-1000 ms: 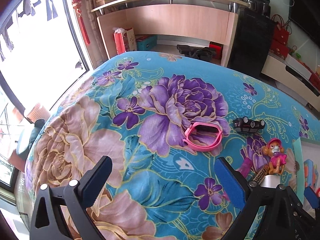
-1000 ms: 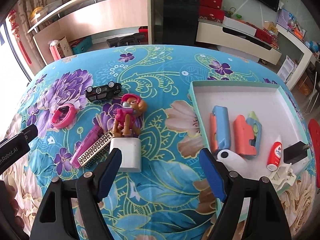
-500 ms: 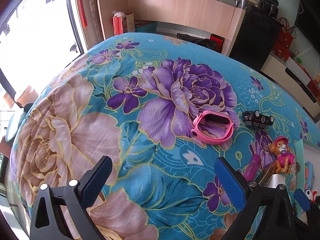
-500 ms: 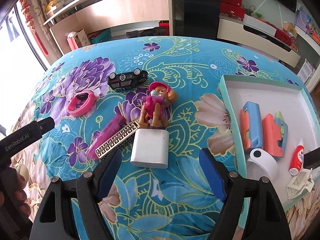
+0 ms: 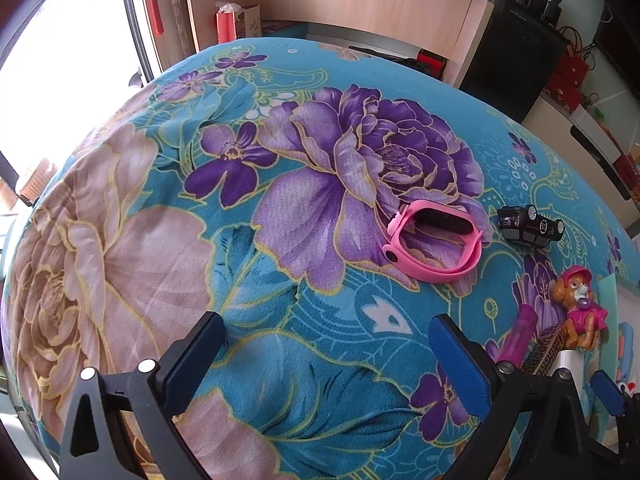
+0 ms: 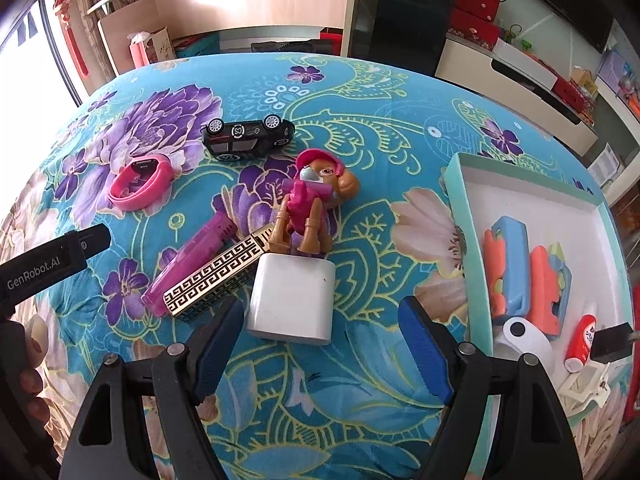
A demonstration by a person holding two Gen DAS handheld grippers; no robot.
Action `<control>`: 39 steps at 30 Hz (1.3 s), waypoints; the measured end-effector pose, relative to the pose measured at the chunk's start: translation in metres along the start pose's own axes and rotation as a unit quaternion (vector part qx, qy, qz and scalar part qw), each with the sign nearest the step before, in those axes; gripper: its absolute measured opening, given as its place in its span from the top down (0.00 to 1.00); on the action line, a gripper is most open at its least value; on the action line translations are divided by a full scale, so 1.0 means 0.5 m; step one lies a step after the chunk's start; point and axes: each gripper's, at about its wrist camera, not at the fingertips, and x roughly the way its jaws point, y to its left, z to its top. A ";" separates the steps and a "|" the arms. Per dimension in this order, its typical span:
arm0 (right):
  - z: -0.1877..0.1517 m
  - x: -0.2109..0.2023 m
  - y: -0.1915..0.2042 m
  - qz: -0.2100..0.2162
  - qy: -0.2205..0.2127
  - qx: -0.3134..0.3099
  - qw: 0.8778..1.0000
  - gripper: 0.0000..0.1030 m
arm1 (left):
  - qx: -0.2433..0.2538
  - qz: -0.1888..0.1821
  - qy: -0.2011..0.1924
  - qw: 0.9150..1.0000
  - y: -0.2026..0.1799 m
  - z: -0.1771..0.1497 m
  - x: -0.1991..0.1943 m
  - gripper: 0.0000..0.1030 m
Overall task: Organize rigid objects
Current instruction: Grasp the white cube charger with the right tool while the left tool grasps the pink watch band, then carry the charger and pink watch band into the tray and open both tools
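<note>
Loose items lie on a floral blue cloth. A white block [image 6: 291,299] sits just ahead of my open right gripper [image 6: 320,338], a little left of the gap's middle. Behind it stands a brown toy dog in pink [image 6: 312,208], beside a gold-patterned bar [image 6: 218,276] and a magenta case [image 6: 188,258]. Farther back are an overturned black toy car [image 6: 248,136] and a pink watch band [image 6: 140,186]. My left gripper [image 5: 328,360] is open over bare cloth, with the pink watch band [image 5: 434,246] and the black car [image 5: 528,226] ahead on the right.
A teal-rimmed white tray [image 6: 460,220] at the right holds blue and coral clips, a small red bottle [image 6: 580,338], a white roll and a white clip. The left gripper's body [image 6: 48,264] and a hand reach in at the left. A wooden counter [image 6: 260,4] stands beyond the cloth.
Both grippers have sunk toward the cloth. The white block and toy dog have come closer to the right gripper's gap. The watch band has drawn nearer in the left wrist view.
</note>
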 end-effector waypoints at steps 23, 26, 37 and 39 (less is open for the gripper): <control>0.013 0.034 -0.049 0.030 0.003 0.030 0.999 0.58 | 0.075 -0.045 -0.063 0.994 -0.110 0.051 0.033 0.15; 0.012 0.030 -0.059 0.031 0.001 0.037 0.999 0.58 | 0.078 -0.040 -0.059 0.994 -0.115 0.050 0.046 0.25; 0.011 0.006 -0.087 0.035 -0.018 0.058 0.998 0.58 | 0.082 -0.047 -0.082 0.992 -0.115 0.050 0.009 0.36; 0.011 -0.005 -0.093 0.035 -0.026 0.063 0.997 0.58 | 0.081 -0.053 -0.096 0.991 -0.112 0.053 -0.015 0.36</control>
